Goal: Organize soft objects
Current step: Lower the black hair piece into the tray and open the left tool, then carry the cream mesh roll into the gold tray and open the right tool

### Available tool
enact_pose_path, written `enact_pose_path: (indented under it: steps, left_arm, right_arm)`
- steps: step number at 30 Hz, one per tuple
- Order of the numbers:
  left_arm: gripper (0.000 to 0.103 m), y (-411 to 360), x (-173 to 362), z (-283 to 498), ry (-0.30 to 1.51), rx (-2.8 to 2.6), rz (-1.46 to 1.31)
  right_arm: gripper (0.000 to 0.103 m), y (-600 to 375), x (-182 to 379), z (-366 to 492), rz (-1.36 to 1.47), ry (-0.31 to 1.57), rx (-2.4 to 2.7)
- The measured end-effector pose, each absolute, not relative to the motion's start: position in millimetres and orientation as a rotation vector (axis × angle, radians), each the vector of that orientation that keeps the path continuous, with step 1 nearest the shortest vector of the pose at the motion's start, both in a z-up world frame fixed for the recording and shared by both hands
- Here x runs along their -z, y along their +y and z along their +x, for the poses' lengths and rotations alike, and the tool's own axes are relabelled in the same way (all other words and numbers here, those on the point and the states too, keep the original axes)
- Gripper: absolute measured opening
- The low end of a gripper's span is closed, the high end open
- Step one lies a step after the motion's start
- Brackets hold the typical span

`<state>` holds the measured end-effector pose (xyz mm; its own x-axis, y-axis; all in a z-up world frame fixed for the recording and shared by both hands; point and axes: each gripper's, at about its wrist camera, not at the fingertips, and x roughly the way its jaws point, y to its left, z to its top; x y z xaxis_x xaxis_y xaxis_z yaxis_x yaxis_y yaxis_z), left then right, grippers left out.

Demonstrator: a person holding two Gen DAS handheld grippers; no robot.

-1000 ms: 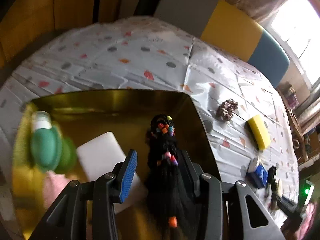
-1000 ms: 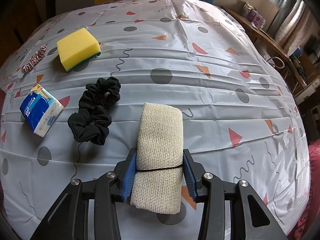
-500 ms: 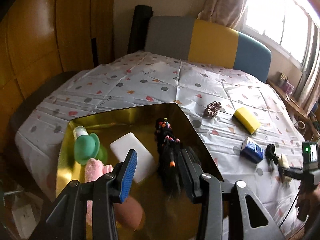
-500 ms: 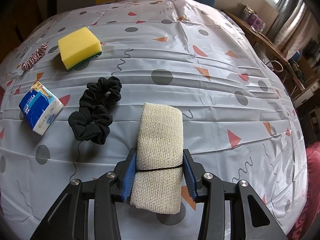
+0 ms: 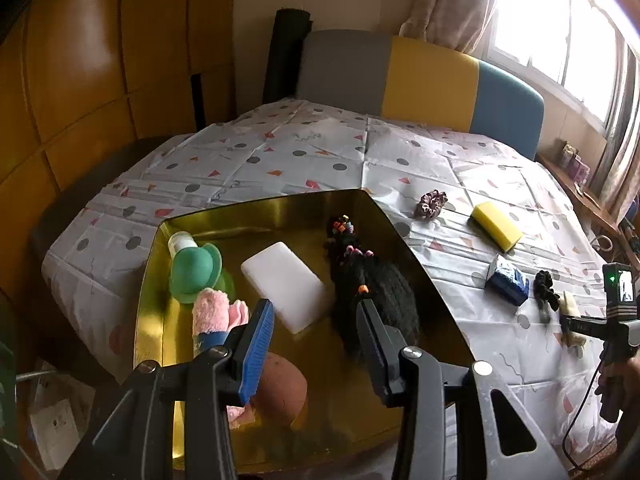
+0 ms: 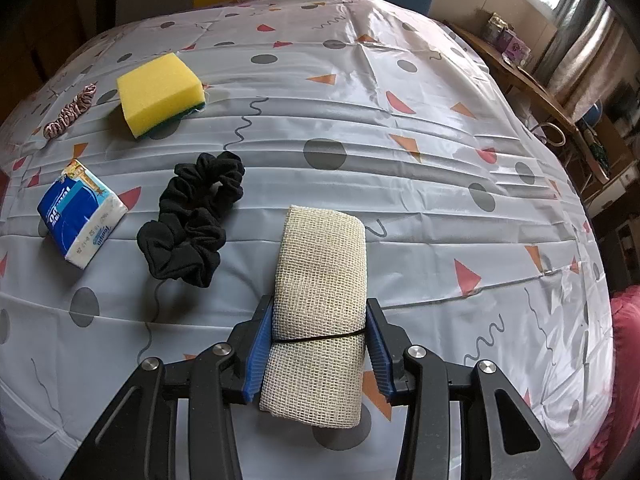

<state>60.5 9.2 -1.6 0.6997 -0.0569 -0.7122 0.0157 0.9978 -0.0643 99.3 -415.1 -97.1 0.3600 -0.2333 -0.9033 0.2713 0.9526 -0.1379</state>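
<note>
My left gripper (image 5: 314,320) is open and empty, held above the gold tray (image 5: 280,216). In the tray lie a black bundle of hair ties with coloured beads (image 5: 372,284), a white sponge block (image 5: 286,286), a green puff (image 5: 195,268), a pink cloth (image 5: 212,312) and a brown pad (image 5: 280,390). My right gripper (image 6: 319,334) is shut on a rolled beige mesh cloth (image 6: 320,280) bound by a black band, low over the tablecloth. It also shows in the left wrist view (image 5: 570,320).
On the tablecloth lie a black scrunchie (image 6: 196,216), a blue tissue pack (image 6: 80,218), a yellow sponge (image 6: 160,92) and a pink patterned scrunchie (image 6: 70,116). A bench back (image 5: 420,76) stands behind the table. Shelves stand at the right edge.
My left gripper let go of the black hair-tie bundle in the tray and pulled back and up. My right gripper stays shut on the mesh cloth, barely moved.
</note>
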Motion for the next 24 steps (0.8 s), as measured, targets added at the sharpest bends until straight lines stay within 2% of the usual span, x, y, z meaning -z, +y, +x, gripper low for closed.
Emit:
enact_pose_path:
  steps: [16, 24]
  left_arm:
    - [0.043, 22, 5, 52, 0.802, 0.019, -0.067]
    - [0.043, 43, 5, 49, 0.802, -0.015, -0.095]
  right_arm:
    - [0.044, -415, 97, 99, 0.028, 1.153, 0.328]
    - [0.043, -428, 78, 95, 0.166, 1.072, 0.320]
